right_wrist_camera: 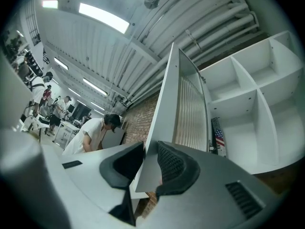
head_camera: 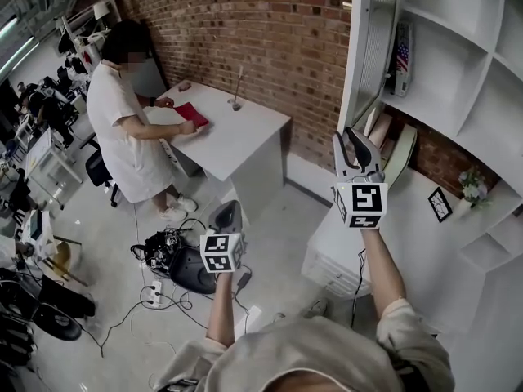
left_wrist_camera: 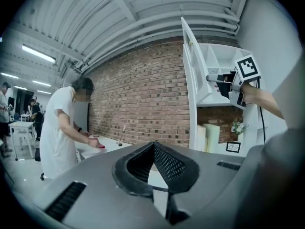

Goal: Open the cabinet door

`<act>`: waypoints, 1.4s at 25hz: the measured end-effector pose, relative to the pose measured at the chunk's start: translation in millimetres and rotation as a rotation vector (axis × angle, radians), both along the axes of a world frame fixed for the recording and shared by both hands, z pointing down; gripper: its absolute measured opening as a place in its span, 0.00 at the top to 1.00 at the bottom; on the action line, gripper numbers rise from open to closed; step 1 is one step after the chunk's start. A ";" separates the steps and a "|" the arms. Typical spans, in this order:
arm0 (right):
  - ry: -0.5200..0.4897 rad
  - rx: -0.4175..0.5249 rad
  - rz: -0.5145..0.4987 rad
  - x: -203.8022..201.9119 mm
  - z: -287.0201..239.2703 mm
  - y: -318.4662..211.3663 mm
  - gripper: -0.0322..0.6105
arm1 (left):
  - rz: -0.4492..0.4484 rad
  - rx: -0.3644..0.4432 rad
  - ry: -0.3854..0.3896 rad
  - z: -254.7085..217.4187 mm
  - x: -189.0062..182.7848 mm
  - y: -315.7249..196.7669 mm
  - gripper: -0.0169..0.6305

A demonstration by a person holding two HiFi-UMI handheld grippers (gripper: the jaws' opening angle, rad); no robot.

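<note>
The tall white cabinet door (head_camera: 369, 47) stands swung out from the white shelf unit (head_camera: 482, 96), edge-on to the head view. My right gripper (head_camera: 353, 141) is raised to the door's lower edge, and its two black pads are shut on the panel (right_wrist_camera: 174, 109), which runs up between them in the right gripper view. The door's ribbed inner face shows there. My left gripper (head_camera: 226, 219) hangs lower and to the left, away from the cabinet, with its jaws (left_wrist_camera: 153, 147) closed tip to tip on nothing. The left gripper view also shows the door (left_wrist_camera: 189, 80) and the right gripper (left_wrist_camera: 212, 78).
A person in white (head_camera: 122, 121) bends over a white table (head_camera: 245, 137) by the brick wall. Cables and dark bags (head_camera: 176, 264) lie on the floor. Below the shelves stands a low white unit (head_camera: 343, 256) with a small frame (head_camera: 440, 204) and flowers (head_camera: 472, 184).
</note>
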State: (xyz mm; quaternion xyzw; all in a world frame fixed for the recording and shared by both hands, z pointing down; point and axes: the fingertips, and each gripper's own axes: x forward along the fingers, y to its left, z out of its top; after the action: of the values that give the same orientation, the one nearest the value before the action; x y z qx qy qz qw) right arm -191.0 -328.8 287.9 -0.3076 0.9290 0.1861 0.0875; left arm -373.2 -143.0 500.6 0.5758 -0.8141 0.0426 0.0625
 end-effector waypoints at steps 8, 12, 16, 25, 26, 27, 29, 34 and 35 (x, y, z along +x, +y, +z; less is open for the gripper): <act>0.001 0.002 -0.054 0.8 1.1 0.7 0.78 | 0.035 0.001 0.011 2.6 13.2 -19.9 0.93; -0.024 0.032 -0.072 9.9 -4.9 6.9 0.79 | 0.051 0.004 0.010 1.8 20.0 -28.9 0.93; -0.034 0.049 -0.045 25.7 -7.6 1.3 0.82 | 0.071 0.002 0.005 -1.9 23.3 -40.0 0.93; 0.010 0.002 0.103 84.0 23.8 -36.5 0.90 | 0.213 -0.001 0.007 1.4 67.0 -99.3 0.93; 0.013 -0.007 0.122 93.0 28.3 -42.4 0.91 | 0.233 -0.002 0.006 1.7 73.9 -108.3 0.93; 0.016 -0.016 0.141 102.1 32.9 -48.5 0.92 | 0.252 -0.003 0.006 2.1 80.9 -117.7 0.93; 0.024 -0.031 0.177 120.3 42.4 -60.8 0.93 | 0.291 -0.006 0.007 3.4 95.8 -136.8 0.93; 0.043 -0.066 0.254 165.3 65.1 -91.5 0.93 | 0.373 -0.009 0.005 5.8 133.2 -184.3 0.93; 0.047 -0.072 0.271 175.1 69.3 -97.1 0.93 | 0.389 -0.008 0.003 5.3 140.9 -193.7 0.93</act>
State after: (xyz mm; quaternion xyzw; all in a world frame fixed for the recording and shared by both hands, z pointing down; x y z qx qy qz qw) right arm -15.9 -425.9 357.2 -0.4290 0.8868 0.1697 0.0288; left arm -232.3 -336.8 505.9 0.7222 -0.6871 0.0565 0.0567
